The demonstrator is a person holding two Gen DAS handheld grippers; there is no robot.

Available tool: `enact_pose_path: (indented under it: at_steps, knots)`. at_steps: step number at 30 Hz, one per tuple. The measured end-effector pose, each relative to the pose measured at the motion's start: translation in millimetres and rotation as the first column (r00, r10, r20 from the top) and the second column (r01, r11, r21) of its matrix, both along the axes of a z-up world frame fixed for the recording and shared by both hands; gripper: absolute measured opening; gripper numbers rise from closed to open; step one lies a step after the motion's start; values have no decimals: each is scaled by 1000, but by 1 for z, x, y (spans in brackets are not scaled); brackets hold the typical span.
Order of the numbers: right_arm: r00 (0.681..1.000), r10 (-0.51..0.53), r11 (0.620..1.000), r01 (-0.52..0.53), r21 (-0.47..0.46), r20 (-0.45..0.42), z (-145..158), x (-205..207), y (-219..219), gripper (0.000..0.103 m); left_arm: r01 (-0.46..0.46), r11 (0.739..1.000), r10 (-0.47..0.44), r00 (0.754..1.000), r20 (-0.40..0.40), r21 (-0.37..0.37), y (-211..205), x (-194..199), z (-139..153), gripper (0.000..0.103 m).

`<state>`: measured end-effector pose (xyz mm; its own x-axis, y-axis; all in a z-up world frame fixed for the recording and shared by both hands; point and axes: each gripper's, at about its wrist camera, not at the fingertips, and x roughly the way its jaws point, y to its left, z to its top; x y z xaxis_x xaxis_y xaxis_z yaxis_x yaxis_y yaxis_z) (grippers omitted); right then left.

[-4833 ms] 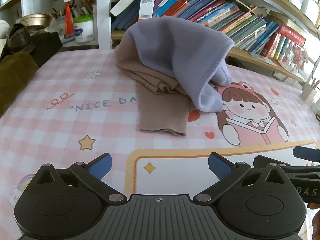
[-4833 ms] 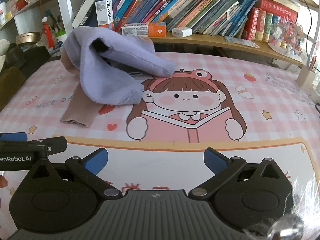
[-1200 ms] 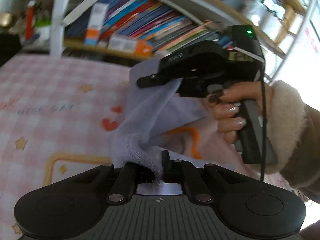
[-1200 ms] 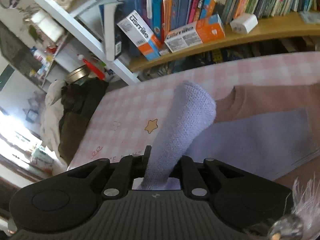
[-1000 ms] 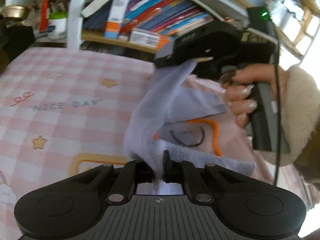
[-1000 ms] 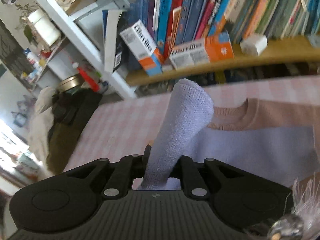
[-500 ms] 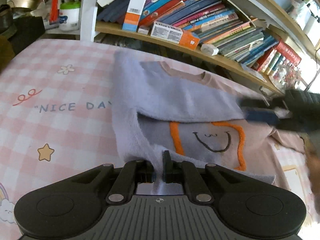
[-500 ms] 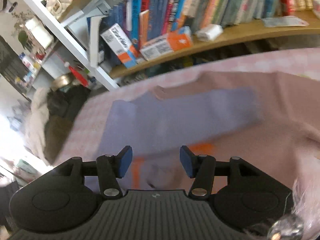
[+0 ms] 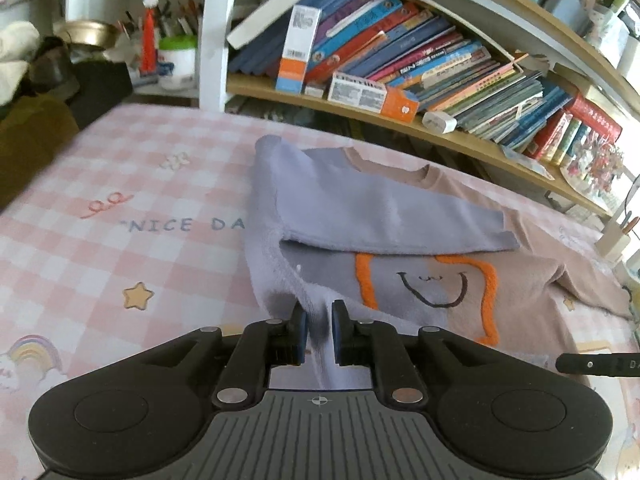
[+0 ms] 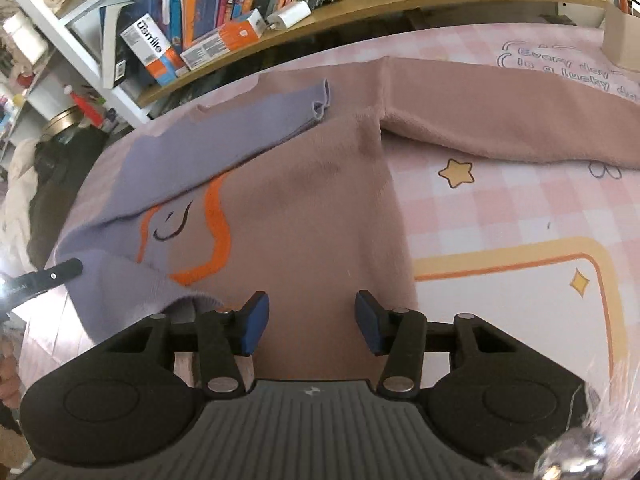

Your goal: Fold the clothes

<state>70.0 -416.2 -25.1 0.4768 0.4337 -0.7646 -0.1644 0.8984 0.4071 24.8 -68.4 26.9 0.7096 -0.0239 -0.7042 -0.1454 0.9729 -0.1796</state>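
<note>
**One sleeve folded in, most of the folding still ahead**

Starting at the left, our left tool [image 9: 318, 330] has the lilac bottom corner of the sweater [image 9: 420, 280] between its pads. The jaws are narrow and just beginning to open, and the cloth in the gap already looks slack, so we judge it a release under way rather than a firm pinch.

The sweater lies face up on the pink checked surface [image 9: 120, 208] in front of the bookshelf [image 9: 400, 64]. Its lilac sleeve [image 9: 360, 204] has been laid across the chest, covering the top of the orange outline and leaving the smile visible. That first fold looks done, though the lilac side seam below it stands up in a ridge and could use smoothing.

Moving right, the brown body is spread fairly flat. Our right tool [image 10: 310, 322] hovers over the brown hem with its jaws apart and easing narrower, nothing between them.

At the far right, the brown sleeve [image 10: 500, 120] lies stretched out across the surface, not yet folded in. So we reckon we are early on: the brown sleeve must come across, then the body has to be doubled over.
</note>
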Motion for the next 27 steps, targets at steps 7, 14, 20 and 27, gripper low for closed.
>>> enact_pose_path:
  at_steps: [7,14,20,27]
  knots:
    - [999,44,999,-43,-22,21,2,-4,2,47,8,1000,-8,1000,9,16,-23,-18,7,20]
    - [997,68,997,-66,-33,41,1,-6,3,48,11,999,-13,999,31,45,-28,-27,18,21]
    - [997,66,997,-65,-33,43,2,-6,4,49,-36,997,30,995,91,73,-21,-39,41,21]
    - [996,71,997,-70,-36,46,2,-6,4,50,-38,999,36,996,81,23,-23,-48,42,21]
